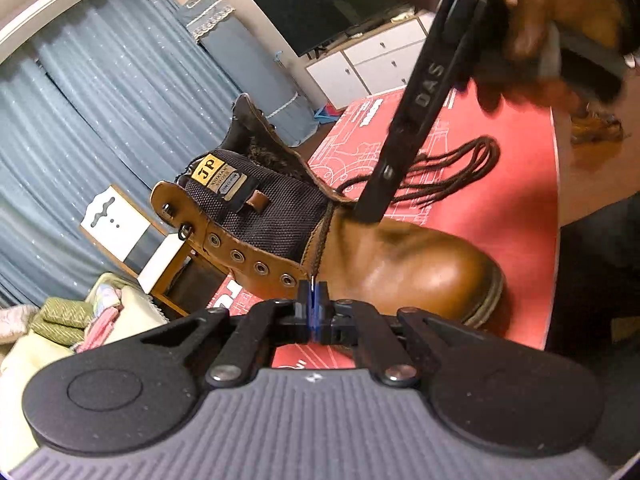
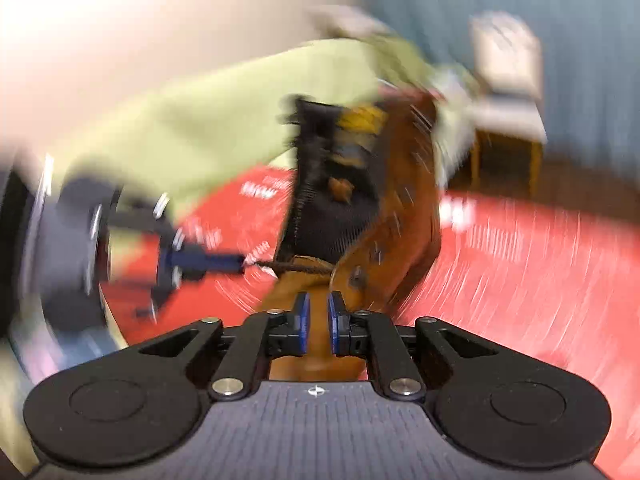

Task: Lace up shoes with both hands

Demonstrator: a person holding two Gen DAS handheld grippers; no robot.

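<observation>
Ahead of both pairs of jaws a brown boot (image 1: 380, 264) lies on a red mat (image 1: 500, 208), its long axis running from the toe on the right of the left wrist view to the collar on the left. Its opening holds nothing visible. Just beyond the left gripper (image 1: 313, 292), whose jaws are closed on the lace (image 1: 320, 240) end, sits the lowest eyelet (image 1: 287, 279). Over the toe, the right gripper (image 2: 319, 320) stands open and empty, so the left looks nearer the threading.

Glossy brown leather boot (image 1: 400, 264) with matt mesh tongue (image 1: 264, 208) and metal eyelets (image 1: 261, 267).
</observation>
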